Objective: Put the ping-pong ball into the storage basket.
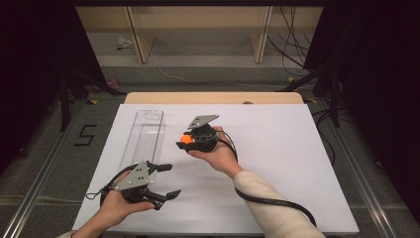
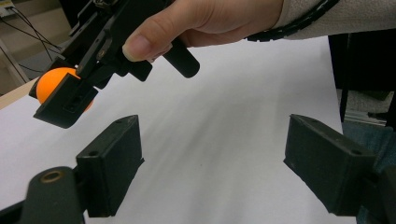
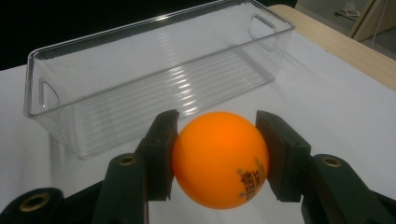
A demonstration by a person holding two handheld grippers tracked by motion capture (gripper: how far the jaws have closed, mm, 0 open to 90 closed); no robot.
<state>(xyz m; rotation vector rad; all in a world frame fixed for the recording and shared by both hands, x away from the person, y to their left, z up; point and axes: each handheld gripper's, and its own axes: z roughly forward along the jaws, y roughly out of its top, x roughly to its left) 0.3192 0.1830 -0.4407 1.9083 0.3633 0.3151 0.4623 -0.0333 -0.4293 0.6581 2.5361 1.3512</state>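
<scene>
An orange ball (image 3: 218, 158) sits clamped between the two black jaws of my right gripper (image 1: 190, 140), held above the white sheet near the table's middle. The same ball (image 1: 186, 139) faces a clear plastic bin (image 1: 143, 137), long and narrow, lying empty a short way to its left; the bin (image 3: 154, 79) fills the background of the right gripper view. My left gripper (image 1: 168, 181) stands open near the front left, just below the bin's near end, nothing between its jaws. From the left gripper view the ball (image 2: 53, 81) and right gripper (image 2: 74, 93) hang at upper left.
A white sheet (image 1: 277, 163) covers most of the wooden table (image 1: 213, 97). A black cable (image 1: 270, 201) trails from the right gripper along the sleeve. Floor rails, cables and wooden frames lie beyond the table's far edge.
</scene>
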